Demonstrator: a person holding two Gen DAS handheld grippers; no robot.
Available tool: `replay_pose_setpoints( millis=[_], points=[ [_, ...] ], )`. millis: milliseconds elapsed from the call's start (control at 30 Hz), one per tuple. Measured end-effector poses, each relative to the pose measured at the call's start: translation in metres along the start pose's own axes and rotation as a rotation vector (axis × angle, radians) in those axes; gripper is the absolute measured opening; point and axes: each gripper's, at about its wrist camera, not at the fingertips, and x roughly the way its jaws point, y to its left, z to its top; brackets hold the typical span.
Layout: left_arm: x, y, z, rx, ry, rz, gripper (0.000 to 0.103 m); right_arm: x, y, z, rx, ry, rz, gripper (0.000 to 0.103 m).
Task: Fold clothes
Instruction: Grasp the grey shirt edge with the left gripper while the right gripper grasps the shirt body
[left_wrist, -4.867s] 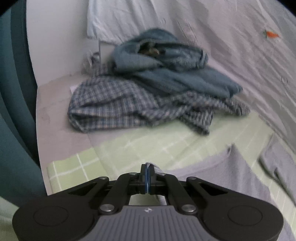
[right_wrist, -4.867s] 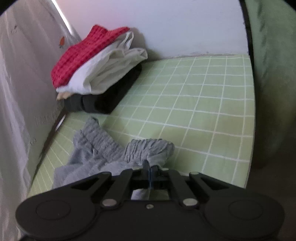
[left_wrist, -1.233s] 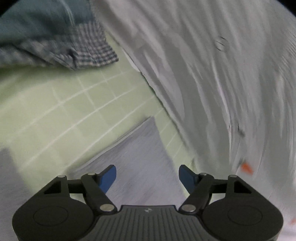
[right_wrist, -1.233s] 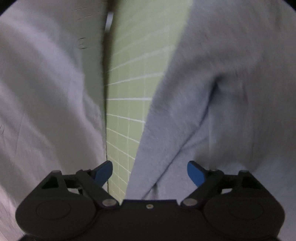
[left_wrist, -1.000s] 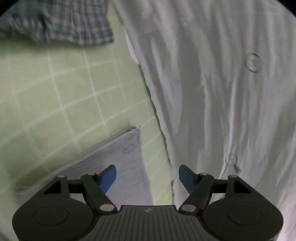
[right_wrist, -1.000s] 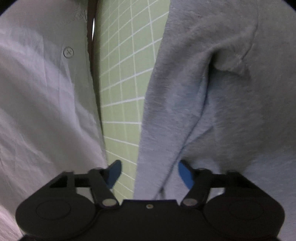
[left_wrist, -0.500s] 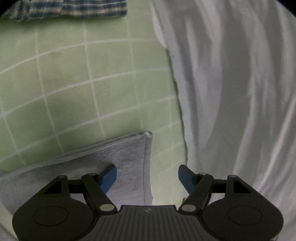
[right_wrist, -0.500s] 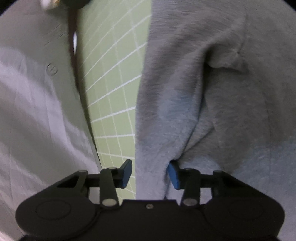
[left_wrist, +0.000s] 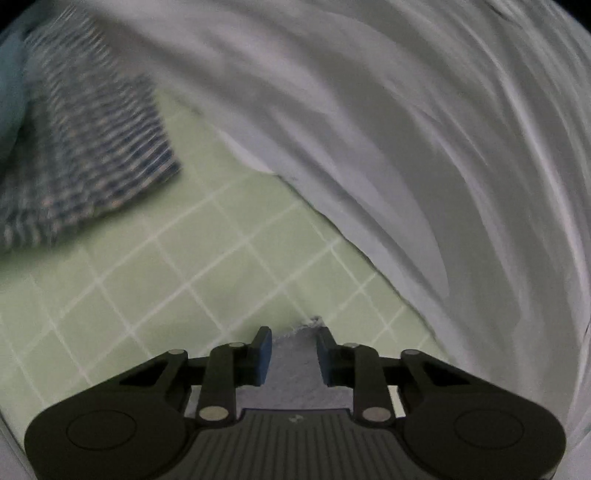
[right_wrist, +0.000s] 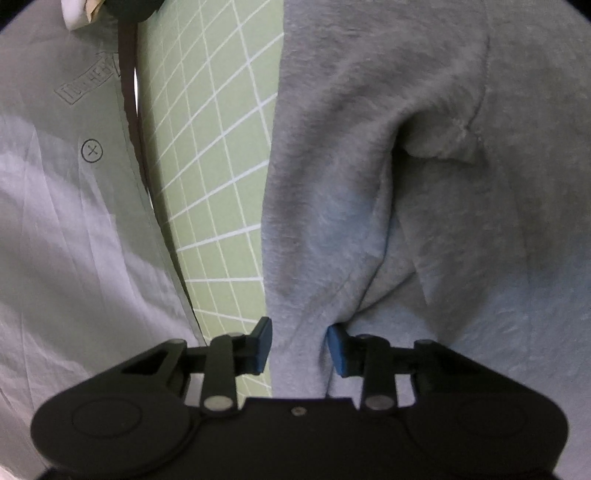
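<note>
Grey garment (left_wrist: 295, 373) lies on the green checked bed sheet (left_wrist: 192, 266); in the left view its corner sits between the part-closed pads of my left tool (left_wrist: 294, 354), not yet pinched. I should close squarely on the hem. In the right view my right tool (right_wrist: 300, 349) straddles a fold of the same cloth, jaws apart; I judge a deeper bite safer.

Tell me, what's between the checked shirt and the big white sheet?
Only bare green grid mat separates the checked shirt from the white sheet, seen in the left wrist view.
</note>
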Motion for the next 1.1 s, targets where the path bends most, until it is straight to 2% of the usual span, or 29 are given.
replay_pose_setpoints(
  millis=[67,133,300,367,467,533,633,733,867,1100],
  points=[
    [0.003,-0.007,-0.004,0.039,-0.003,-0.004,0.034,0.000,-0.001,0.001,0.007,0.002,0.003,0.035],
    [0.004,-0.015,-0.008,0.084,-0.035,-0.002,0.046,0.000,-0.001,0.001,0.014,0.004,0.006,0.035],
    [0.011,-0.038,-0.018,0.242,-0.100,0.082,0.050,-0.001,-0.001,0.002,0.019,0.000,0.008,0.035],
    [0.013,-0.041,-0.021,0.262,-0.125,0.102,0.050,-0.001,0.000,0.003,0.024,-0.003,0.005,0.035],
    [0.014,-0.041,-0.024,0.282,-0.149,0.115,0.045,0.001,0.003,0.003,0.037,-0.013,-0.001,0.035],
    [0.015,-0.041,-0.027,0.304,-0.167,0.120,0.016,0.002,0.004,0.004,0.058,-0.016,-0.004,0.035],
    [0.013,-0.035,-0.031,0.325,-0.189,0.111,0.003,0.002,0.003,0.004,0.080,-0.025,-0.003,0.032],
    [0.008,-0.018,-0.035,0.330,-0.202,0.079,0.002,0.001,0.003,0.004,0.068,-0.036,-0.016,0.024],
    [0.002,0.004,-0.041,0.337,-0.218,0.036,0.002,0.002,0.005,0.002,0.038,-0.050,-0.027,0.008],
    [-0.006,0.025,-0.036,0.335,-0.244,-0.011,0.002,0.003,0.010,0.000,0.008,-0.066,-0.017,0.003]
  ],
)
